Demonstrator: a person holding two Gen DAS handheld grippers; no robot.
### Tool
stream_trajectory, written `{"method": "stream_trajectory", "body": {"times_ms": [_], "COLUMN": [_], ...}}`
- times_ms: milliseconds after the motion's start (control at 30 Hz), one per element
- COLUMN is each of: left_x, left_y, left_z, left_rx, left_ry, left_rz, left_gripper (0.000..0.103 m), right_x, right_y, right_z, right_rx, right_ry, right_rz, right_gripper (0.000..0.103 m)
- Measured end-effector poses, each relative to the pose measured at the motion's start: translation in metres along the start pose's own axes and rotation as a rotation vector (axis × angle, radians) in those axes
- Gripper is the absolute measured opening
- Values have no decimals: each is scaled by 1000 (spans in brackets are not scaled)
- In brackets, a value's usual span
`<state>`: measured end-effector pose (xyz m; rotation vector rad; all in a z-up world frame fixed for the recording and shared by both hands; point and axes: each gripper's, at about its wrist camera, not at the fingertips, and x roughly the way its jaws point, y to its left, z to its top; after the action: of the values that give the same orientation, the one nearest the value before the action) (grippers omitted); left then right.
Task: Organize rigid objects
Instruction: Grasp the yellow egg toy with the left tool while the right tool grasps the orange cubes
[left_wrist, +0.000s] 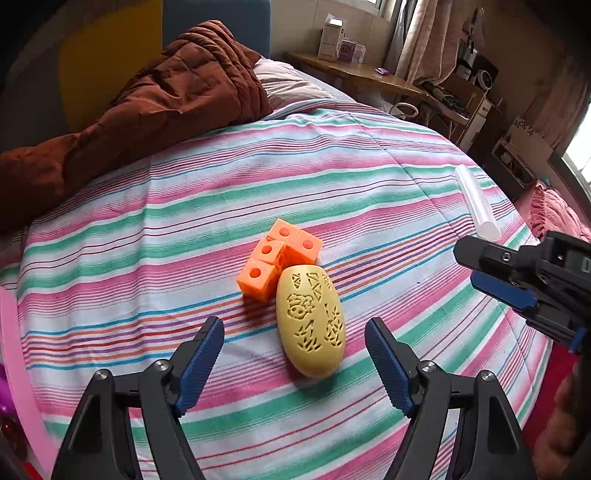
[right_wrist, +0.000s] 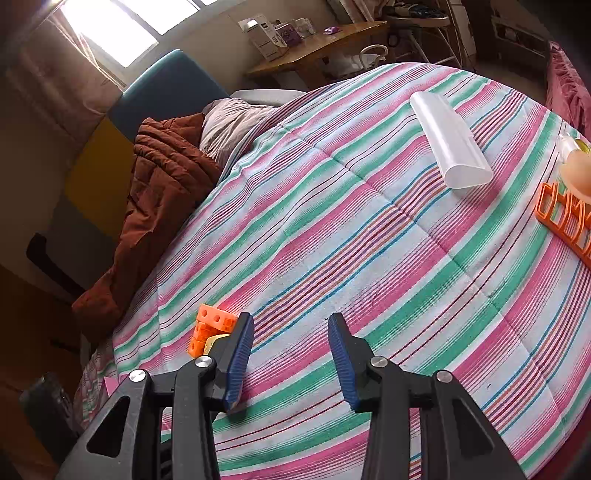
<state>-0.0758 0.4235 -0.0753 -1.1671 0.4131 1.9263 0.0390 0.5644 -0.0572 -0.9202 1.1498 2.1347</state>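
Note:
A yellow egg-shaped piece (left_wrist: 310, 321) with cut-out patterns lies on the striped bedspread (left_wrist: 184, 229), touching a cluster of orange cubes (left_wrist: 277, 258) just behind it. My left gripper (left_wrist: 295, 328) is open wide, its blue pads on either side of the egg and clear of it. The right gripper (left_wrist: 466, 266) hovers off to the right of both pieces. In the right wrist view that gripper (right_wrist: 290, 321) is open over bare bedspread, nothing between its pads. The orange cubes (right_wrist: 212, 325) and a sliver of the egg (right_wrist: 216, 339) peek out behind its left finger.
A translucent white case (right_wrist: 448, 144) lies far right on the bed. An orange rack (right_wrist: 565, 218) and a peach round object (right_wrist: 578, 173) sit at the bed's right edge. A brown duvet (left_wrist: 166, 103) and a pillow (left_wrist: 291, 81) are piled at the head. A wooden desk (left_wrist: 354, 74) stands beyond.

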Motion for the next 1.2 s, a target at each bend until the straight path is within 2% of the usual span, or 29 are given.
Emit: {"method": "stream_trajectory", "body": {"times_ms": [133,200,233,333,467,667,800,933,1067,1200], "left_x": [21,31,29,20,-6,-45,-58,-57,-55,-55], "left_y": [-7,-5,-6,-4,2,10,8,13,13,15], "left_z": [7,7,6,-9,-49,-119,-143,-144,-145,-145], "left_rx": [18,15,27,37,21,12,56,39,37,26], "left_ry": [16,36,15,2,-30,-127,-171,-183,-200,-207], "left_rz": [21,28,46,30,39,126,155,125,118,103], "left_gripper": [76,42,42,42,42,40,40,39,39,38], "right_x": [1,2,2,3,3,10,18,27,34,55], "right_y": [0,1,1,2,2,8,21,47,87,110], "right_z": [1,0,0,0,-1,-7,-17,-31,-40,-29], "right_rx": [1,-2,-5,-8,-11,-44,-114,-262,-527,-657], "right_ry": [5,8,8,13,16,59,112,160,147,173], "right_rz": [8,11,10,12,16,36,49,55,24,26], "right_gripper": [42,42,42,42,42,42,42,50,62,62]}}
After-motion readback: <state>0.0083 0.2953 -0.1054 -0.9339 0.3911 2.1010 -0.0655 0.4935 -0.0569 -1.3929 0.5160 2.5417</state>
